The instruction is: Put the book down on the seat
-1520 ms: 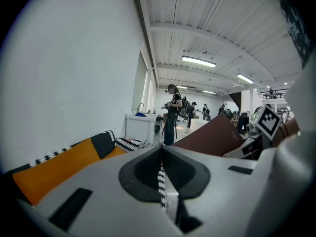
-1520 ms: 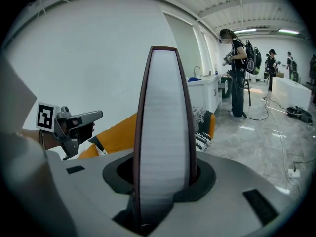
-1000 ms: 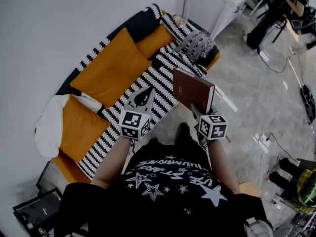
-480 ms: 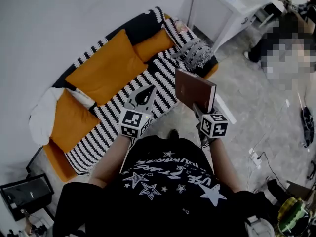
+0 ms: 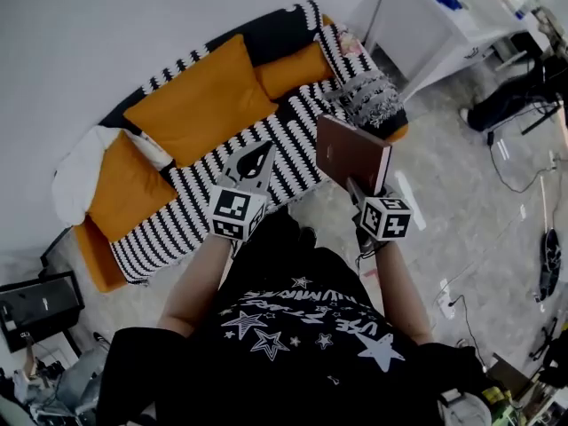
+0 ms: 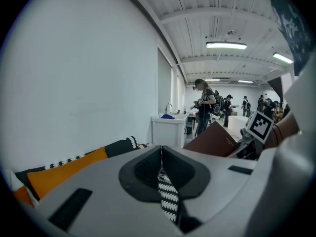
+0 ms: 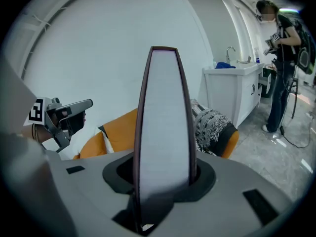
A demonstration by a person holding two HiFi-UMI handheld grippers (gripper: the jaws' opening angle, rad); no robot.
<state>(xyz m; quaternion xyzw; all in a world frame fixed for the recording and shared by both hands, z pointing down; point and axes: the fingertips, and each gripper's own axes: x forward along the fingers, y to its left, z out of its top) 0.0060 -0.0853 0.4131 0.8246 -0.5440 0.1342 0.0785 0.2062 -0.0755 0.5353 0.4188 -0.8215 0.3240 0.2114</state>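
A brown hardcover book (image 5: pixel 352 153) stands on edge in my right gripper (image 5: pixel 358 193), whose jaws are shut on its lower end. It hangs over the floor just in front of the sofa's striped seat (image 5: pixel 191 211). In the right gripper view the book (image 7: pixel 164 127) rises between the pads, page edge toward the camera. My left gripper (image 5: pixel 256 162) is shut on nothing and hovers over the seat's front edge. In the left gripper view its jaws (image 6: pixel 161 154) meet at the tips, and the book (image 6: pixel 212 141) shows to the right.
Orange cushions (image 5: pixel 200 100) line the sofa back, with a white pillow (image 5: pixel 75 176) at its left end and a grey patterned cushion (image 5: pixel 368 96) at its right end. A white cabinet (image 5: pixel 417 25) stands beyond the sofa. A person (image 7: pixel 284 58) stands near it. Cables lie on the floor (image 5: pixel 524 167).
Both grippers have moved closer to the sofa, and the left one now reaches over the seat's front edge. The book stays upright in the right gripper's grip.
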